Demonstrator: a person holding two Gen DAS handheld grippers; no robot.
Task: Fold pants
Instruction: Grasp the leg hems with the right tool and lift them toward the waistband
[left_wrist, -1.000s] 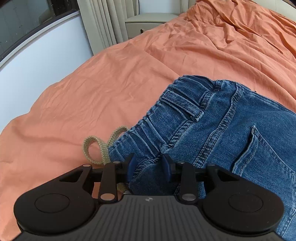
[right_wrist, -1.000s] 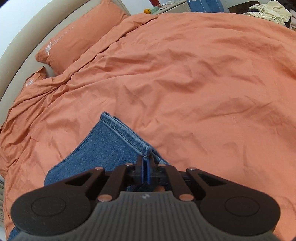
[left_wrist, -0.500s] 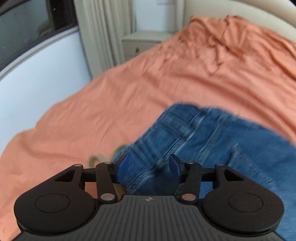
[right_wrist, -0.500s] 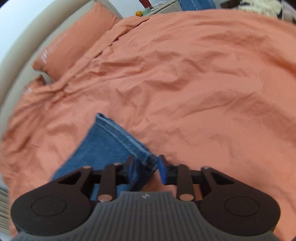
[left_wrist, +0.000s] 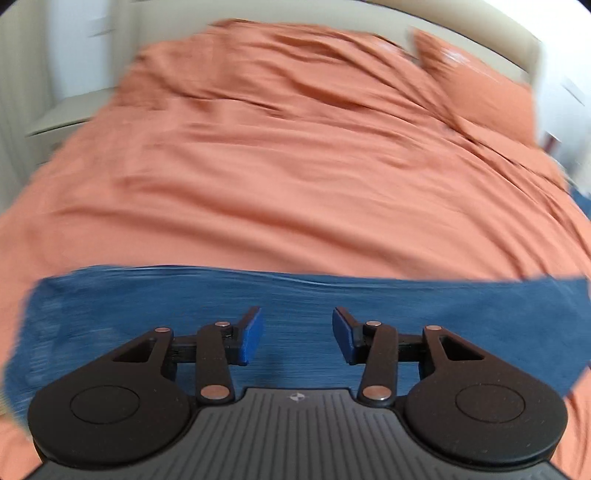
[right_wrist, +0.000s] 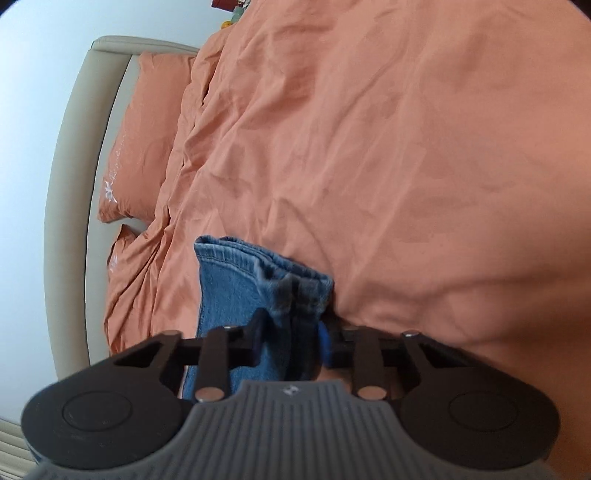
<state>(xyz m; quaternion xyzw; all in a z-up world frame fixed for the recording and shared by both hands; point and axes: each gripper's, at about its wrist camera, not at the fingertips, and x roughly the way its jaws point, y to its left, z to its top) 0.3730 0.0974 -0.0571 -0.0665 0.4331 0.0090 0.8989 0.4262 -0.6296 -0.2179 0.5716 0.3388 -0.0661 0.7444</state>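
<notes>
Pillows (right_wrist: 147, 122) against headboard (right_wrist: 70, 155); jeans (left_wrist: 295, 306) on duvet (left_wrist: 295, 166).

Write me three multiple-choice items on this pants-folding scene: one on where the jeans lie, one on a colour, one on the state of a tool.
1. Where do the jeans lie?
A. On the bed cover
B. On a chair
C. On the floor

2. What colour is the bed cover?
A. White
B. Orange
C. Green

3. How does the left tool stand?
A. Shut on a pillow
B. Shut on the jeans
C. Open, gripping nothing

Answers:
1 A: the denim is spread over the cover in both views.
2 B: orange cloth covers the whole bed.
3 C: its blue pads stand apart over the denim, with nothing between them.
</notes>
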